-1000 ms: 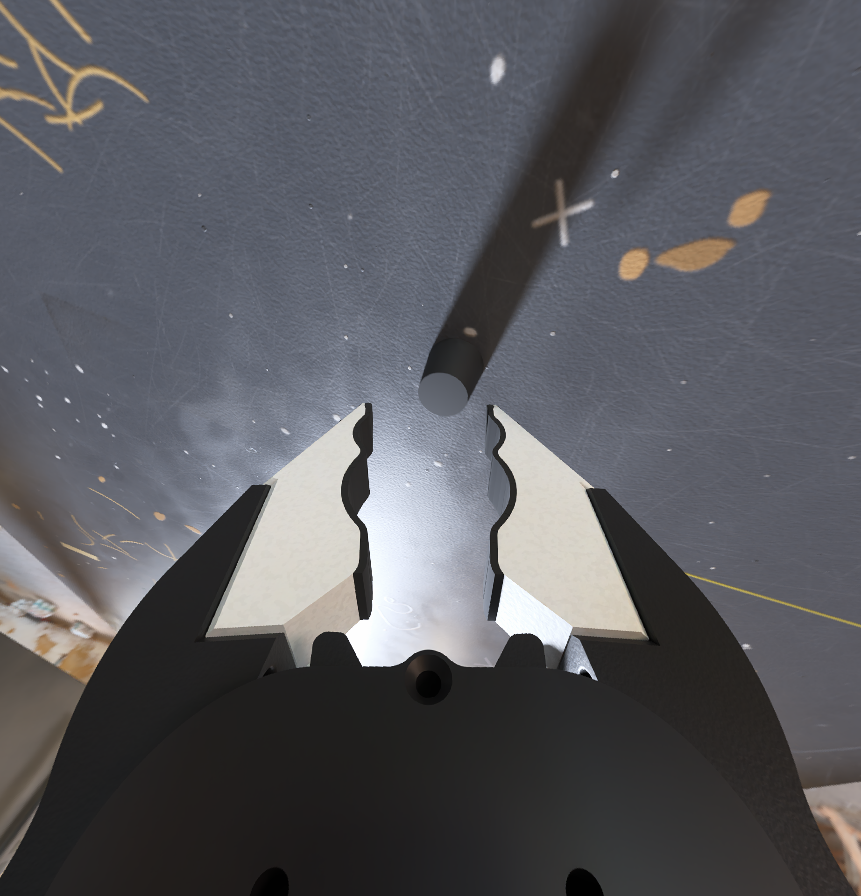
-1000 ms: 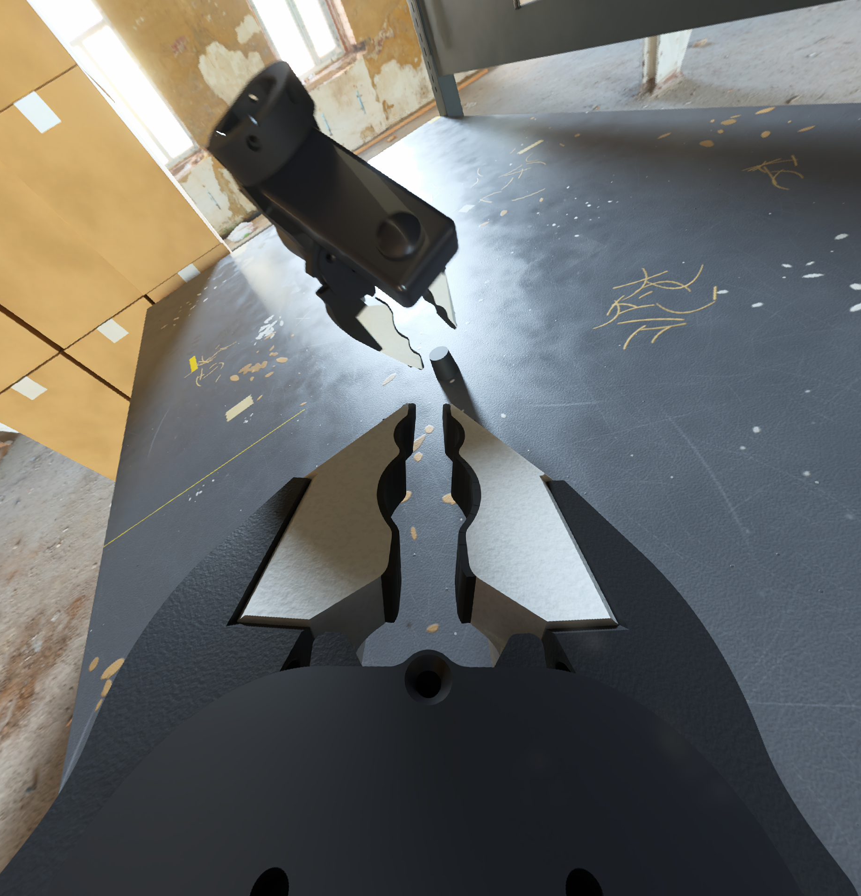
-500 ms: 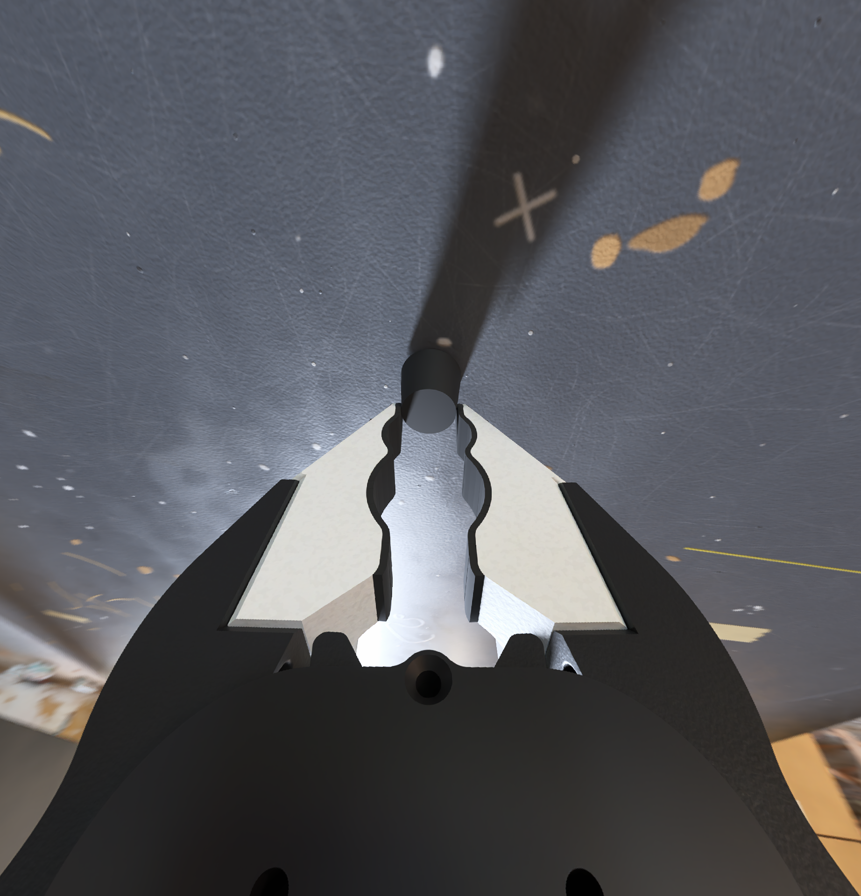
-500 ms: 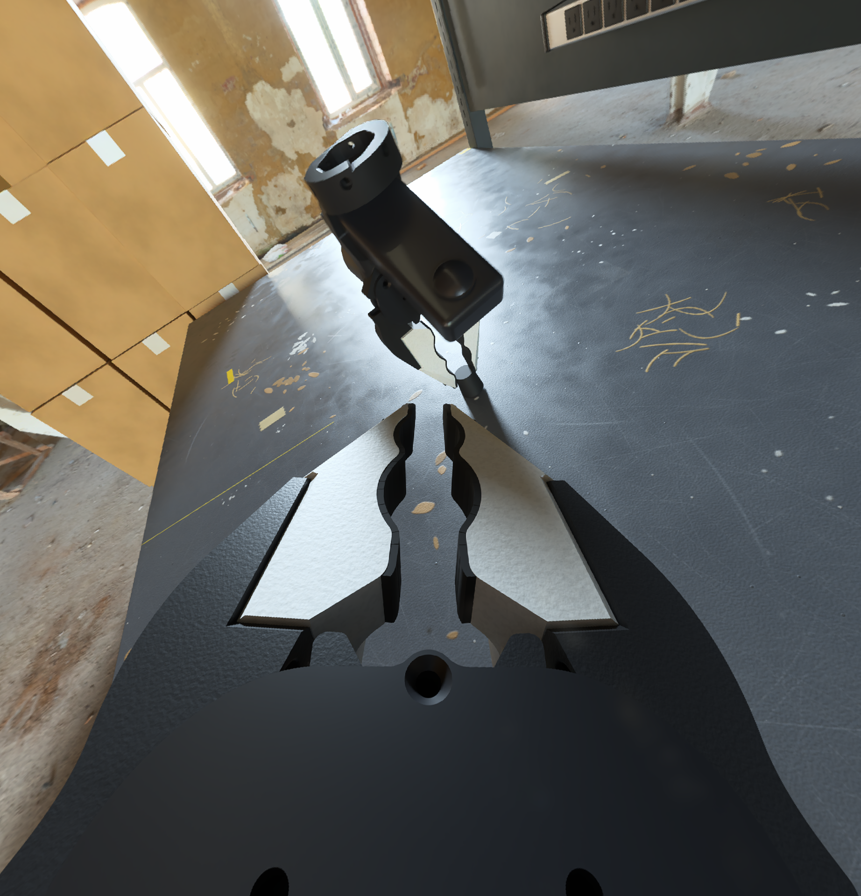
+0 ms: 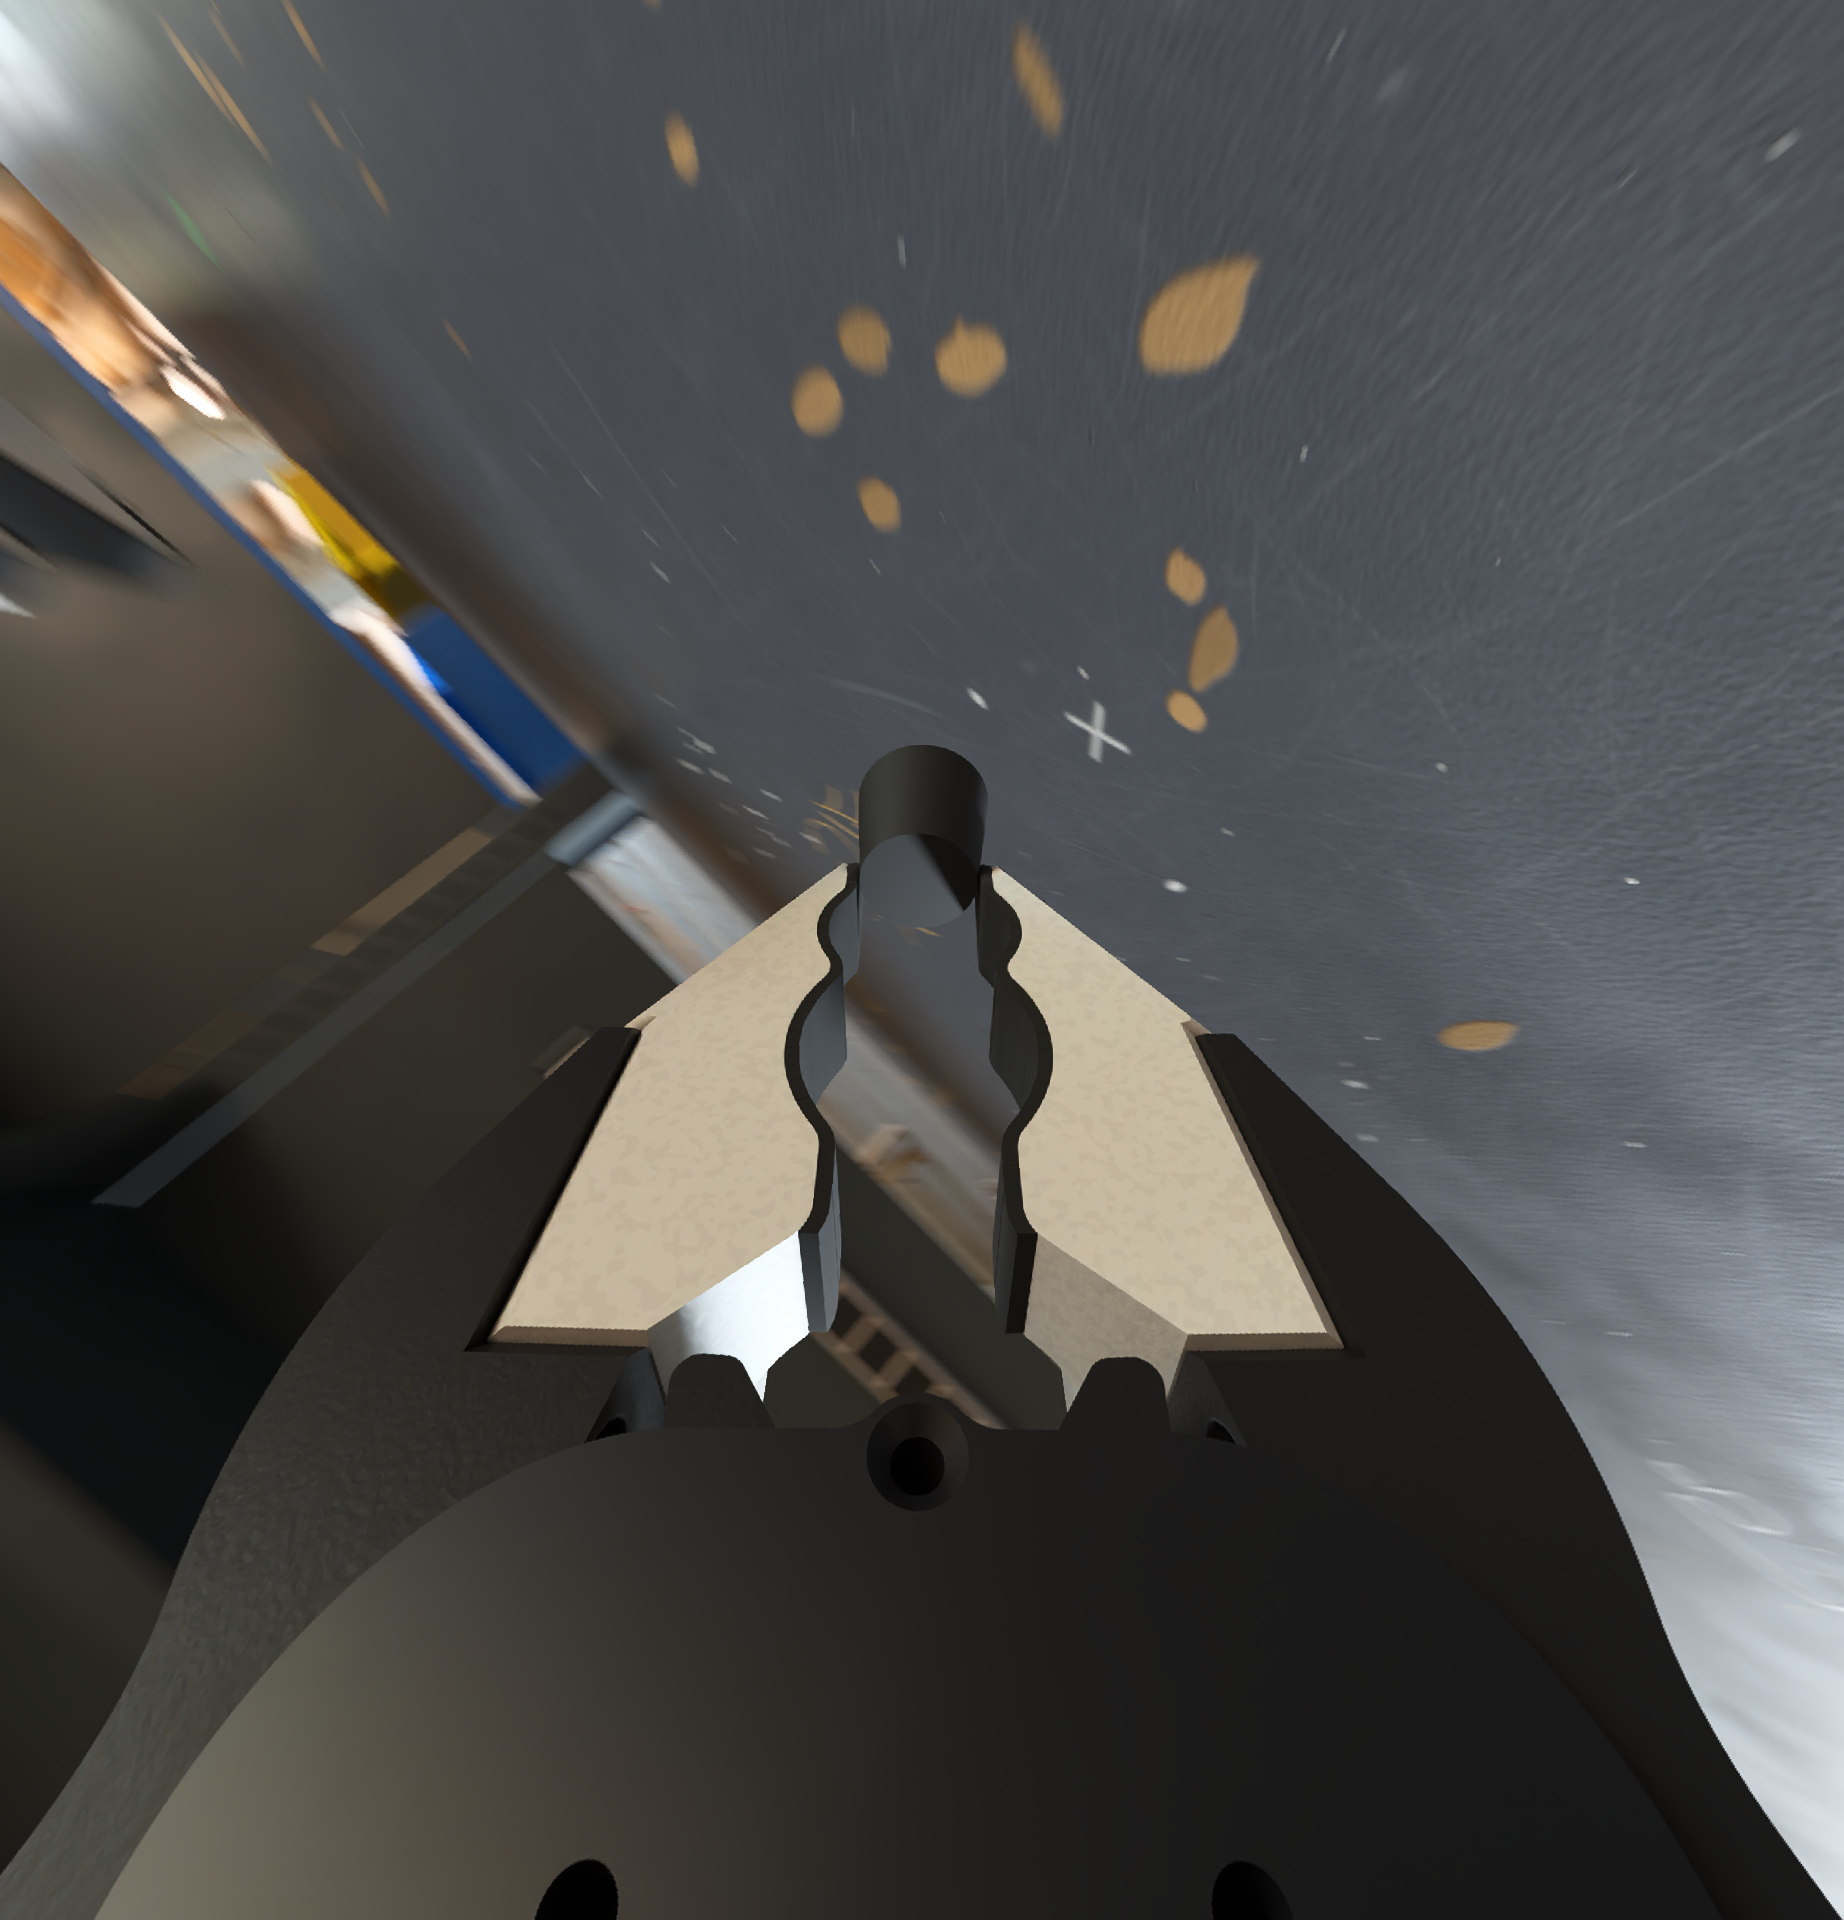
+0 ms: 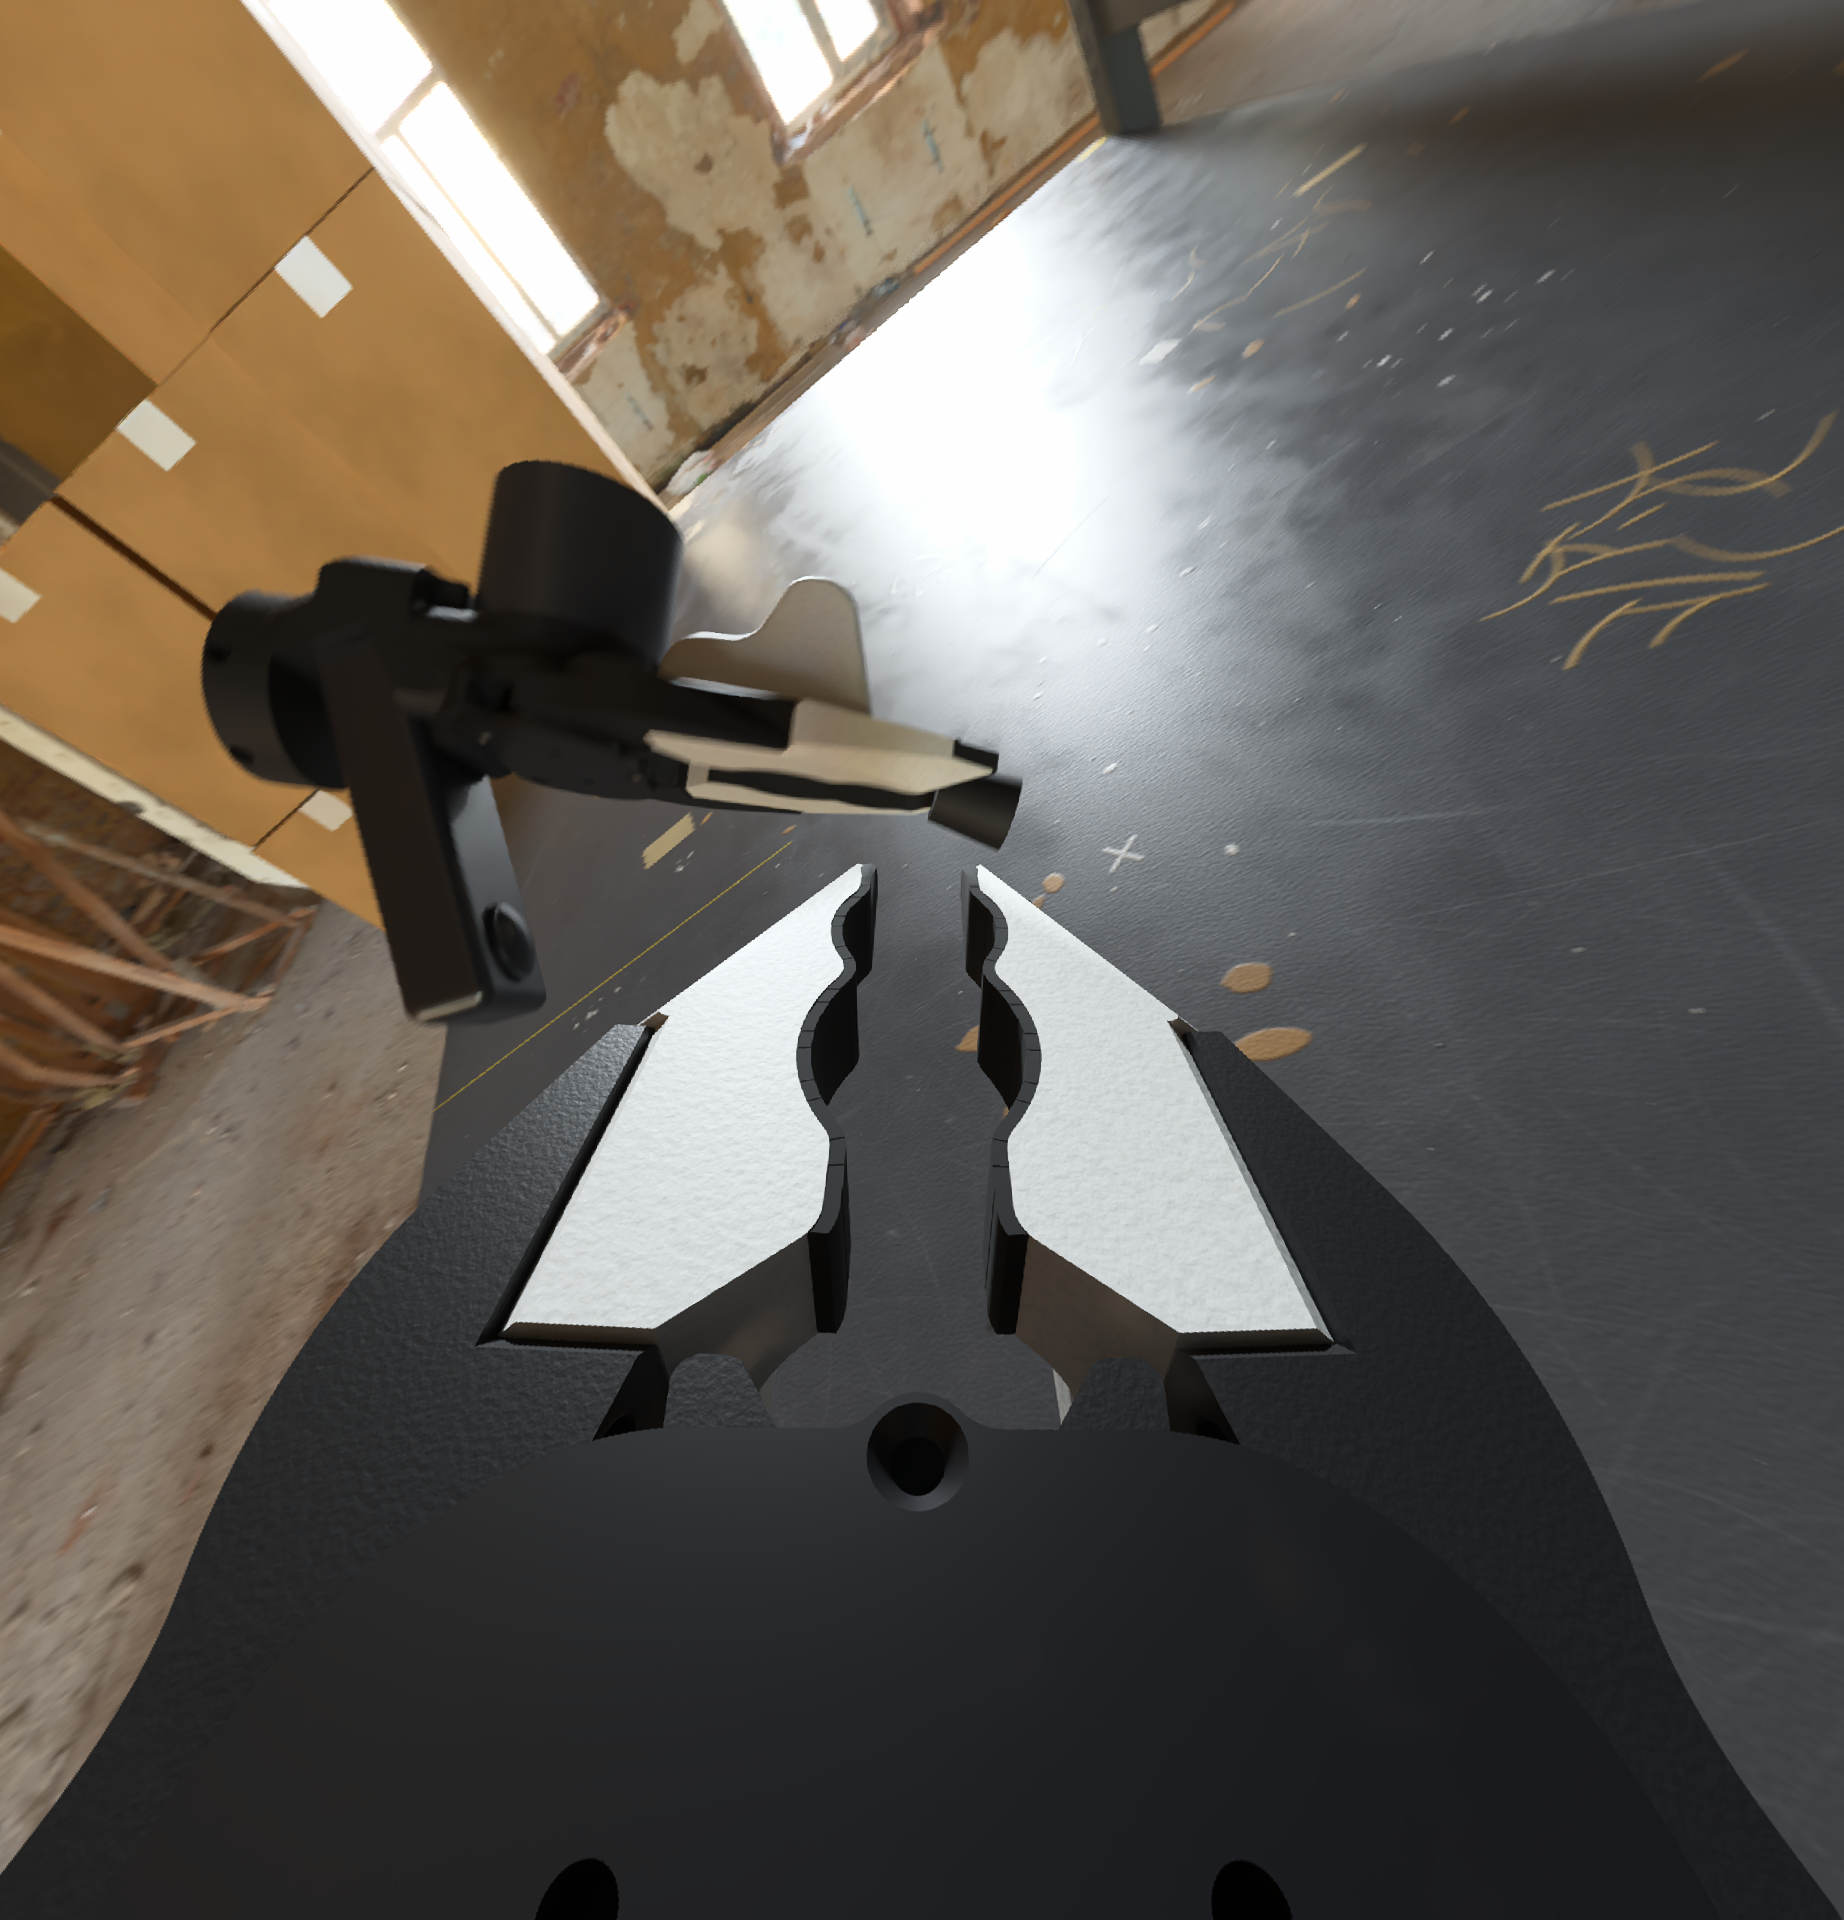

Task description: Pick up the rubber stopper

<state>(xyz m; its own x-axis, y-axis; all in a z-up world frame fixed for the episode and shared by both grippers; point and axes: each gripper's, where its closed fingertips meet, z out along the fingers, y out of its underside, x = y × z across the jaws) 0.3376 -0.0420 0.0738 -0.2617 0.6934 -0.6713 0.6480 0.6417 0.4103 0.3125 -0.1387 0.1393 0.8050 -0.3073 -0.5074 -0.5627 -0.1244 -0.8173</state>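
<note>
Above the dark tabletop [image 6: 1520, 1039], near its edge, left tongs [image 5: 920, 883] clamp the rubber stopper [image 5: 923, 805]; right tongs [image 6: 918, 883] slightly parted, empty.

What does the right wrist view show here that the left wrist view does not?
Only the right wrist view shows the left gripper from outside, lying nearly level above the dark table, with stacked cardboard boxes and windows behind; its own right gripper is empty, fingers apart.

Only the left wrist view shows the grip close up: the fingertips clamp the near end of the rubber stopper, its far end poking out.

Both show the stopper held clear of the table, and the small white cross mark.
</note>
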